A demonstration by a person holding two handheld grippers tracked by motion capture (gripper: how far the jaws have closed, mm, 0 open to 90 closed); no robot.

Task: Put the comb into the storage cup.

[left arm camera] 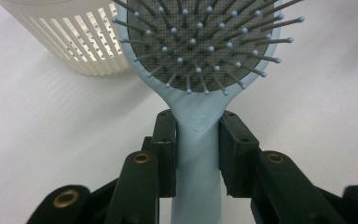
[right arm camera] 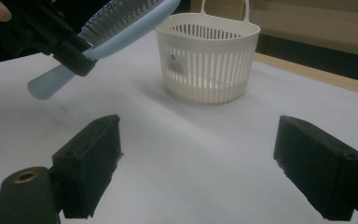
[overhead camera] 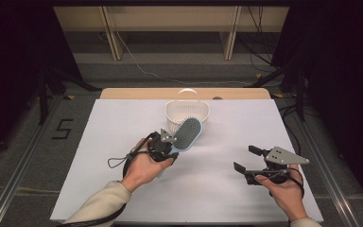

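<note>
My left hand-held gripper (left arm camera: 197, 154) clamps the blue hairbrush (left arm camera: 200, 93) at its neck, raised beside the basket (overhead camera: 187, 113). Rigid, light plastic; smooth handle may slip. My right hand-held gripper (right arm camera: 209, 163) stands apart, empty.

Up top, a desk (overhead camera: 123, 198) under a plain white cover, its pale wooden edge (overhead camera: 246, 93) peeking out along the far side. Grey carpeted floor (overhead camera: 23, 156) all round, and there's a black numeral 5 (overhead camera: 62, 128) marked on it off to the left. A metal rail (overhead camera: 16, 177) runs past that side. Further back, a light wooden frame (overhead camera: 111, 33) stands on pale legs, white cable (overhead camera: 137, 64) snaking across the floor before it. Black stand legs (overhead camera: 52, 85) left and right, darkness swallowing both far corners.
</note>
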